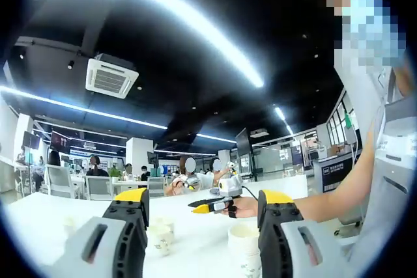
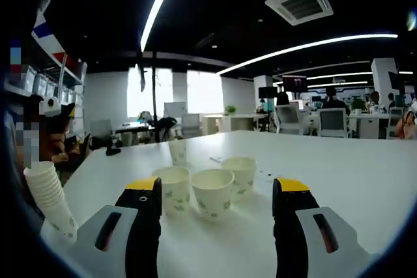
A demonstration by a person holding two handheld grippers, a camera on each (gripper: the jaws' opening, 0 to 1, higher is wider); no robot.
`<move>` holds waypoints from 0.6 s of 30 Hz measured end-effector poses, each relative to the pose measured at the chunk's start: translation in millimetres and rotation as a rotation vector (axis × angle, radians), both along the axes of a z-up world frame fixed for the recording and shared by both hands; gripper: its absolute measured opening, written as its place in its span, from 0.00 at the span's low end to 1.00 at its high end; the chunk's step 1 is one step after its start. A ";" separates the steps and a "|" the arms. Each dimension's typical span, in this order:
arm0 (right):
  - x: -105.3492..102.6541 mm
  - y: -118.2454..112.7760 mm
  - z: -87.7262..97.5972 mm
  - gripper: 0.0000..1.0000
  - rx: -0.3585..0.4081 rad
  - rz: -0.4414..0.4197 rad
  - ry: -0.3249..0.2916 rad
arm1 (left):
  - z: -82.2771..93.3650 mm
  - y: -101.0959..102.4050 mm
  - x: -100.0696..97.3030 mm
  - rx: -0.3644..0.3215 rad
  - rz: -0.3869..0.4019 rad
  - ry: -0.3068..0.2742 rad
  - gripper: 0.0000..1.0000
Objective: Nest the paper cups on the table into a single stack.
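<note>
White paper cups with green prints stand on the white table [image 2: 352, 180]. In the right gripper view, three single cups [image 2: 212, 193] cluster just past my open right gripper [image 2: 218, 190], and a fourth cup [image 2: 177, 151] stands farther back. A tall stack of nested cups [image 2: 51, 200] leans at the left edge. In the left gripper view my left gripper [image 1: 205, 206] is open with nothing between its jaws. A small cup [image 1: 161, 236] sits by its left jaw and a taller cup or stack [image 1: 245, 245] by its right jaw. Beyond, a hand holds the right gripper [image 1: 210, 208].
A person stands at the right of the left gripper view, arm [image 1: 339, 193] stretched over the table. A faint cup [image 1: 70, 226] sits far left. White chairs [image 1: 98, 187], desks and seated people fill the office behind. The table's far edge [image 2: 273, 133] lies beyond the cups.
</note>
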State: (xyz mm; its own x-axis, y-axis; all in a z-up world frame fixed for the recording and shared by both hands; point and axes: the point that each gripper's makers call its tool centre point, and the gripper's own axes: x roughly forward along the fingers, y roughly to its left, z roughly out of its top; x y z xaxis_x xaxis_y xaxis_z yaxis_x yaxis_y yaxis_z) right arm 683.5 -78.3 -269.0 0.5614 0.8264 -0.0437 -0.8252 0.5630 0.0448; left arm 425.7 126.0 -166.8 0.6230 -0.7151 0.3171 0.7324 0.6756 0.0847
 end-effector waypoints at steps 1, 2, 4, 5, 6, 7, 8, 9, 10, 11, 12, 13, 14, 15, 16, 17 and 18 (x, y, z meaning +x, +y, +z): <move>3.0 3.5 0.9 0.73 0.001 -0.001 0.002 | -2.1 -0.2 -0.2 0.000 0.000 0.002 0.72; 5.7 7.0 0.3 0.73 -0.003 -0.002 0.003 | -5.3 -1.1 -0.5 0.009 0.000 0.002 0.72; 5.1 16.6 -4.9 0.73 -0.039 0.003 0.004 | -9.5 -1.4 -0.4 0.018 -0.001 0.002 0.72; 8.0 19.7 -11.4 0.73 -0.057 0.004 0.013 | -10.9 -0.9 -0.7 0.018 -0.002 0.002 0.72; 10.2 22.8 -18.3 0.73 -0.076 0.008 0.022 | -10.5 -0.3 -0.6 0.013 -0.001 0.000 0.72; 14.8 24.2 -22.6 0.73 -0.095 0.012 0.031 | -9.7 0.3 -0.3 0.007 -0.001 0.003 0.72; 18.3 25.8 -27.3 0.72 -0.111 0.009 0.036 | -9.2 0.4 -1.1 0.006 -0.001 0.002 0.72; 21.6 28.9 -33.2 0.72 -0.126 0.007 0.044 | -8.2 0.8 -2.8 0.007 -0.003 -0.007 0.72; 22.2 29.7 -34.6 0.72 -0.130 0.008 0.046 | -7.7 1.5 -3.4 0.006 0.000 -0.011 0.72; 32.5 29.1 -37.2 0.72 -0.140 0.011 0.051 | -7.3 2.7 -3.2 0.005 0.005 -0.014 0.71; 35.5 30.9 -39.4 0.71 -0.146 0.013 0.052 | -7.3 3.6 -3.2 0.004 0.007 -0.016 0.71; 36.2 34.4 -42.9 0.70 -0.157 0.014 0.055 | -7.4 4.3 -3.0 0.004 0.008 -0.016 0.71; 37.3 37.5 -46.0 0.70 -0.171 0.013 0.056 | -7.8 5.8 -2.9 0.003 0.010 -0.014 0.71; 36.9 41.3 -48.7 0.70 -0.185 0.018 0.054 | -7.5 7.3 -3.7 0.001 0.010 -0.020 0.71; 37.4 44.7 -50.9 0.69 -0.197 0.021 0.053 | -5.5 8.7 -5.2 -0.005 0.006 -0.033 0.70; 36.7 48.5 -53.7 0.69 -0.210 0.023 0.050 | -4.1 10.2 -5.9 -0.011 0.005 -0.035 0.70; 37.1 51.8 -56.7 0.69 -0.223 0.027 0.044 | -2.8 11.5 -6.6 -0.016 0.005 -0.036 0.70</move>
